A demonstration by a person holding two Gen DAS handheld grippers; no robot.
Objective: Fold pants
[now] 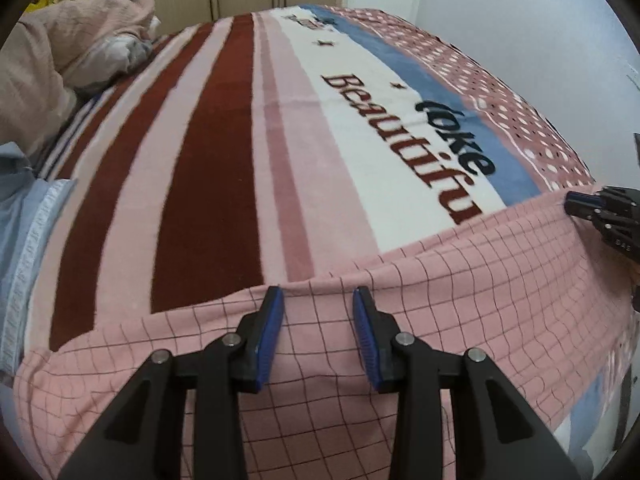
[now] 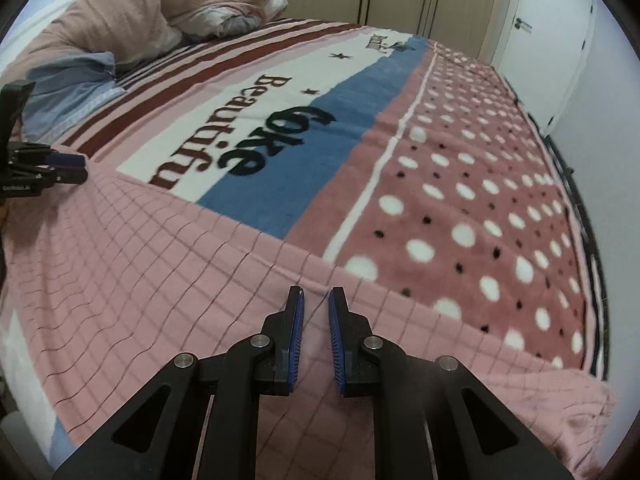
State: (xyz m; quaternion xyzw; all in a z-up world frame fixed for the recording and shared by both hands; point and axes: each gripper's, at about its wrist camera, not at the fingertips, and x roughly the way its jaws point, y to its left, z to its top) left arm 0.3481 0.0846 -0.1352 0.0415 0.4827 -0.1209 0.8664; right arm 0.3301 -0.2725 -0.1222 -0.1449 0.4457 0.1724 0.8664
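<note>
We hold both hand-held grippers, left [image 1: 318,294] and right [image 2: 316,294], unclosed over the pants' [image 1: 440,280] far edge, which runs crosswise between them.

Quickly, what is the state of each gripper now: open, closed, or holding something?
Left gripper: jaws open, over the edge of the pink checked pants, holding nothing.
Right gripper: jaws narrowly apart at the pants' edge; grip cannot be told.

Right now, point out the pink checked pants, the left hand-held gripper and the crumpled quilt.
pink checked pants [image 1: 460,280], left wrist view, flat checked cloth near its far edge.
left hand-held gripper [image 1: 318,300], left wrist view, midway between its blue-padded fingertips.
crumpled quilt [image 2: 160,12], right wrist view, pink bunched top.
</note>
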